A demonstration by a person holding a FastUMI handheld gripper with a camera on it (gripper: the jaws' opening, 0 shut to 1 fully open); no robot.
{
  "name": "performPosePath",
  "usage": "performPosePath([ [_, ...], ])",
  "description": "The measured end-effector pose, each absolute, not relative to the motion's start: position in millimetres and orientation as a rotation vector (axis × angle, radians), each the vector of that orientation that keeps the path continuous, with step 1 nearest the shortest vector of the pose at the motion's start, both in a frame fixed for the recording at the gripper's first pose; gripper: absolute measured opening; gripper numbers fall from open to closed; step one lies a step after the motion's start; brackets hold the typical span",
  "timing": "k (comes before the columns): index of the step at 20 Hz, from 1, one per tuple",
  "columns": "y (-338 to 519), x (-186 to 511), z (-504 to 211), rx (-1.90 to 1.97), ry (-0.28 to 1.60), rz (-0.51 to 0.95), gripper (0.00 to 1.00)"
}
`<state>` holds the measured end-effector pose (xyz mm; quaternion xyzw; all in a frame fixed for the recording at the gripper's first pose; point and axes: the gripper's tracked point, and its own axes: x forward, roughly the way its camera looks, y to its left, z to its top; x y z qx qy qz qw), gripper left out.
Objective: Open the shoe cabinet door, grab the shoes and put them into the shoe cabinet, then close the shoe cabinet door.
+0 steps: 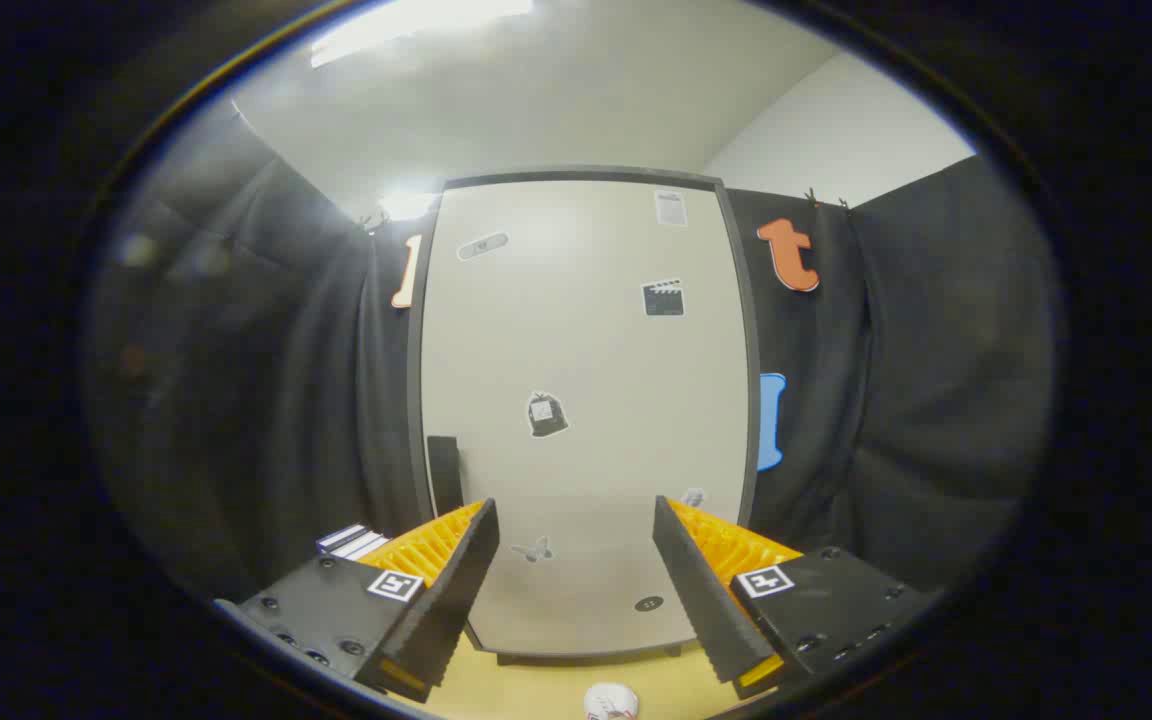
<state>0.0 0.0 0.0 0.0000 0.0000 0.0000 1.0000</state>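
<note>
Gripper (571,590): 2 fingers spread wide, holding nothing, touching nothing. Shoe cabinet (586,400): upright beyond the fingers, pale door shut, dark frame, several small stickers on the face too small to make out. Door handle (444,472): dark, on the door's left side, just above the left finger. Shoe (611,702): pale, on the wooden floor (546,690) between the fingers, mostly cut off. Striped item (351,541) beside the left finger: partly hidden, unidentifiable.

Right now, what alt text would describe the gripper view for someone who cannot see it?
A tall pale cabinet door, shut, stands beyond the open tool, its dark handle near the left edge. Stickers dot the door; a white shoe lies on the floor between the fingers.
</note>
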Motion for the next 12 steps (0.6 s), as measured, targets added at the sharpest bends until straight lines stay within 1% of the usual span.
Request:
performPosePath([
  [7, -1.0, -5.5, 11.3, -0.013, -0.044, 0.009, 0.98],
  [12, -6.3, -10.5, 20.0, -0.026, -0.062, 0.046, 0.98],
])
